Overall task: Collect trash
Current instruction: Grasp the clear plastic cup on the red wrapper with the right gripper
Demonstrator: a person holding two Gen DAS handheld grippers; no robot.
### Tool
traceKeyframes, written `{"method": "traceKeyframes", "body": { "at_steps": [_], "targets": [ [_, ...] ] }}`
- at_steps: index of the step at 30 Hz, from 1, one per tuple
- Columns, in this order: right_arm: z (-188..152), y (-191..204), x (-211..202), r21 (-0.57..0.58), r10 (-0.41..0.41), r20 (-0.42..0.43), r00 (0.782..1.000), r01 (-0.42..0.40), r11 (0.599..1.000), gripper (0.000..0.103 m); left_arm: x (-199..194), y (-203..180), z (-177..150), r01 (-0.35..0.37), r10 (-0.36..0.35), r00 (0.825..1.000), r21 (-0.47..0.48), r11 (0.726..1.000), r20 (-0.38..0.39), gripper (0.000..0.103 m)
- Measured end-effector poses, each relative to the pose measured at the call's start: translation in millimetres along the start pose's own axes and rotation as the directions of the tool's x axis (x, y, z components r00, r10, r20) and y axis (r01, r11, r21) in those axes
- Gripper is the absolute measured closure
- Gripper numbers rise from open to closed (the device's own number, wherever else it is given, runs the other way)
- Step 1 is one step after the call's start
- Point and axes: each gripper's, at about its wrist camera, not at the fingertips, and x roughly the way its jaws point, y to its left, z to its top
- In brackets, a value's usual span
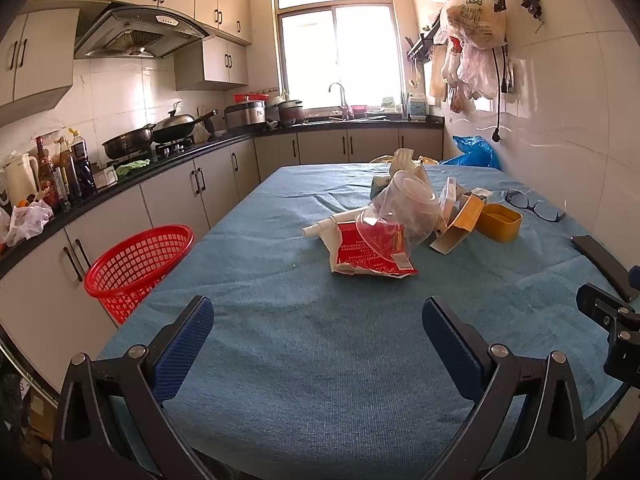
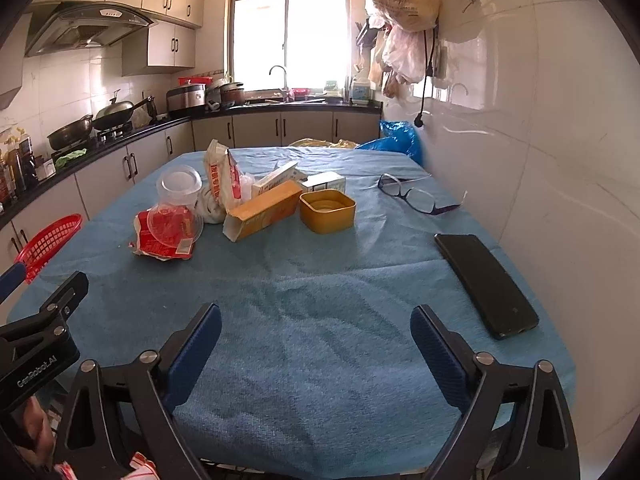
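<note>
A heap of trash lies mid-table on the blue cloth (image 1: pixel 304 344): a red wrapper (image 1: pixel 370 252) (image 2: pixel 164 236), a clear plastic cup (image 1: pixel 404 208) (image 2: pixel 178 200), an orange carton (image 1: pixel 460 220) (image 2: pixel 262 210), a yellow tub (image 1: pixel 500 222) (image 2: pixel 328 210), a white box (image 2: pixel 324 182) and a white-red bag (image 2: pixel 222 176). A red basket (image 1: pixel 136 264) (image 2: pixel 48 240) stands off the table's left edge. My left gripper (image 1: pixel 318 320) is open and empty over the near cloth. My right gripper (image 2: pixel 316 328) is open and empty, also short of the heap.
Glasses (image 2: pixel 412 194) (image 1: pixel 532 204) and a black phone (image 2: pixel 486 284) (image 1: pixel 604 264) lie on the table's right side by the tiled wall. A blue bag (image 2: pixel 400 138) sits at the far right corner. Kitchen counters with pans run along the left.
</note>
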Motion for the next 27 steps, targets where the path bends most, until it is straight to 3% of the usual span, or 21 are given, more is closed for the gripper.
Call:
{"method": "traceKeyframes", "body": {
  "at_steps": [14,16,24,27],
  "targets": [
    [-3.5,2.8,14.7,0.005,0.093,-0.046,0.995,-0.093,0.996,0.025,19.1,6.0,-2.9,0.014,-0.015,0.998,-0.015,1.000,-0.059,0.000],
    [2.7,6.0,17.8,0.002,0.171,-0.052,0.984,-0.171,0.985,0.026,22.7,11.0,-1.2,0.018,-0.019,0.998,-0.024,1.000,-0.066,0.000],
    [28.5,21.9,31.5,-0.027,0.304,-0.061,0.951,-0.306,0.952,0.026,46.1,29.2,12.9,0.089,-0.097,0.987,-0.064,0.994,-0.126,0.000],
    [50.6,32.7,43.0,-0.028,0.375,-0.057,0.925,-0.377,0.926,0.026,54.9,36.0,20.8,0.123,-0.134,0.981,-0.082,0.989,-0.142,0.003]
  ]
}}
